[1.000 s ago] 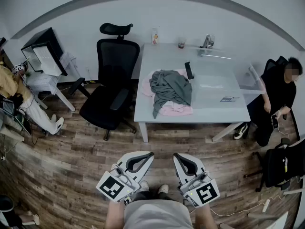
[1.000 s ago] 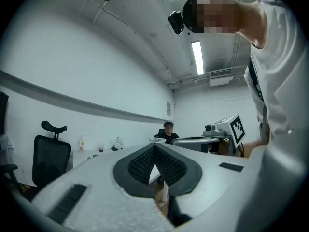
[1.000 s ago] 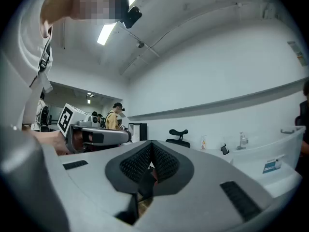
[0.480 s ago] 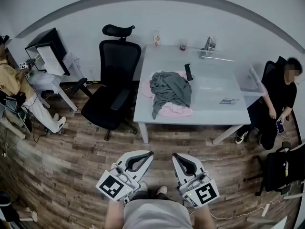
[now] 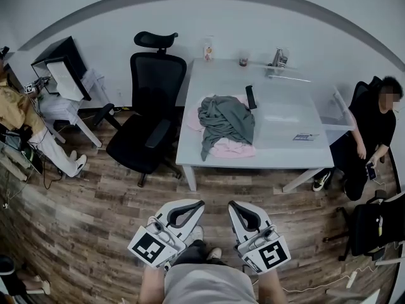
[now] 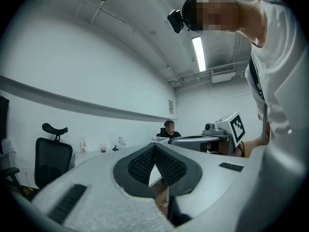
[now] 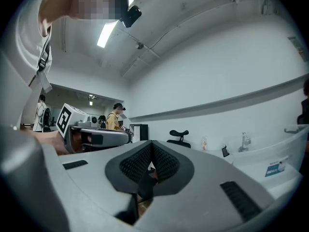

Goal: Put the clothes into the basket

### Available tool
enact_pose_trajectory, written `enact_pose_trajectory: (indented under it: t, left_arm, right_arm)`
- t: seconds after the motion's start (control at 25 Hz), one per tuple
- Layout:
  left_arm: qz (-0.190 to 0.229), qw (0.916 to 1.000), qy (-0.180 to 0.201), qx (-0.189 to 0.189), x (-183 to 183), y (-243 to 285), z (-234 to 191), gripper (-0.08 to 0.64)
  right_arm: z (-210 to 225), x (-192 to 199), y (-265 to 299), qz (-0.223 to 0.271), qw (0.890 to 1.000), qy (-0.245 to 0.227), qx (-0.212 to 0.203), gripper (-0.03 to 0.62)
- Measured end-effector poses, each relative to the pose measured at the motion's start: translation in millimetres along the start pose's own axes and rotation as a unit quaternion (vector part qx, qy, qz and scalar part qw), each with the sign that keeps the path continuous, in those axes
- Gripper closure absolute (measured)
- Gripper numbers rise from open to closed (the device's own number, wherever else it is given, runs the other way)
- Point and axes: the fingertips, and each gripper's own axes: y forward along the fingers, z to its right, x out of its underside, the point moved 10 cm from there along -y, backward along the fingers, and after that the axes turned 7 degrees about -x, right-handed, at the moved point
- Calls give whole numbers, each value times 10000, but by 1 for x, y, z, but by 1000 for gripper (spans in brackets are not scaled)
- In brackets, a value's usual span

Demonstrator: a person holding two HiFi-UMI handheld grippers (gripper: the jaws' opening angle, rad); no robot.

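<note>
Head view down onto an office floor. Almost nothing differs from a second ago. The left gripper (image 5: 200, 204) and right gripper (image 5: 232, 204) sit in the same spot, low in front of the person, side by side and pointing level. Each has its jaws pressed together on nothing. Only the person's shoe (image 5: 197, 234) beneath them is a little further forward. The clothes, a grey garment (image 5: 226, 118) draped over a pink garment (image 5: 233, 147), lie untouched on the white table (image 5: 285, 151), well ahead of both grippers. No basket can be made out. The task looks not yet begun; the person likely has to walk up to the table first.
</note>
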Motion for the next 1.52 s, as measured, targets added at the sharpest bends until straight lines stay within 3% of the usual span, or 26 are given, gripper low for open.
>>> enact_pose_trajectory:
  t: [0.16,1.08,1.52]
  left_arm:
    - [-224,9996,-168,76,2,15,-20,558]
    - [-168,9978,-246,600,8,89,-144,558]
    - [-254,9981,-282,475,27,166,-181,558]
  right_arm:
    - [14,1,18,-51,9999,16,90,588]
    - [80,5,126,-392,9973,-143,598,588]
    - [164,19,159,-455,9979,-145,444,588]
